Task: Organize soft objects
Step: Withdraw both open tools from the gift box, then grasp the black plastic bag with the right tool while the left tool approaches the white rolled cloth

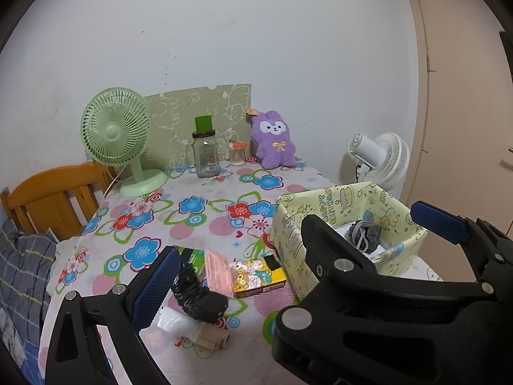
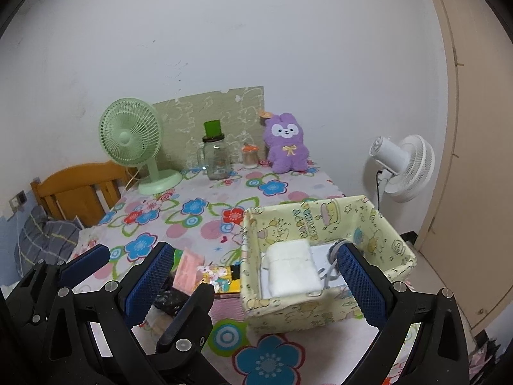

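I see the desk (image 2: 198, 224) covered with a flowered cloth, and on its right side, near the right edge, stands the yellow fabric box (image 2: 323, 221) with cartoon prints. Inside this box, from the right wrist view, lies a folded white towel (image 2: 293, 269) on the left part of the bottom, and beside it to the right a grey soft thing with a cord (image 1: 364, 234), which the left wrist view shows better as a small grey bundle near the far right inner wall. My right tool (image 2: 256, 285) is open wide; one finger is over the box interior and the other is outside its left wall, and it holds nothing. My left tool (image 1: 301, 250) is also open and empty, and it hovers over the near side of the desk. Near the front edge, left of the box, lie a black soft bundle in shiny wrap (image 1: 197, 295), a white packet (image 1: 174, 319) touching it, a beige roll (image 1: 213, 340), a pink card (image 1: 218, 271) and a yellow printed carton (image 1: 259, 276) just beside the box wall. At the far edge stand a green fan (image 1: 117, 128), a glass jar (image 1: 205, 154) with a green cup (image 1: 203, 123) on its lid, a small holder of cotton swabs (image 1: 238, 155) and a purple plush rabbit (image 1: 272, 142), upright against the wall. A white fan (image 2: 404, 166) stands beyond the far right corner.
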Demonstrator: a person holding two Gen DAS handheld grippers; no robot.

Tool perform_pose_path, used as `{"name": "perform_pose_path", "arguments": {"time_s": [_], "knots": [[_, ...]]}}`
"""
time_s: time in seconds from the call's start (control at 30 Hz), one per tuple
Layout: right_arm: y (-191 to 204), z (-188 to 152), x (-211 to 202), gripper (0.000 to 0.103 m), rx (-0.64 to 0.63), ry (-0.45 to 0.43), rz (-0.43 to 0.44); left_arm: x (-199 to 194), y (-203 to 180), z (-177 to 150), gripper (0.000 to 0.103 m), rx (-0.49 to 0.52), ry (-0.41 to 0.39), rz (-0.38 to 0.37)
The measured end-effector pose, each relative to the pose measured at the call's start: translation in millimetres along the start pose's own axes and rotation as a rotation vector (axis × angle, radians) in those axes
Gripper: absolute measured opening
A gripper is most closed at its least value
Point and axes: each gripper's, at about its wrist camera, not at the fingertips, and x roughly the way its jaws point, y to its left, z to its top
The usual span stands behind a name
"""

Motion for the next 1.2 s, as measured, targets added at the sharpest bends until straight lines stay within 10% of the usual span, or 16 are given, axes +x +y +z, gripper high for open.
{"name": "perform_pose_path", "arguments": {"time_s": [1.2], "knots": [[68,-71,45,0.099,-0.073,0.096,0.119,21,61,-77,0.094,-0.066,0.106,0.075]]}}
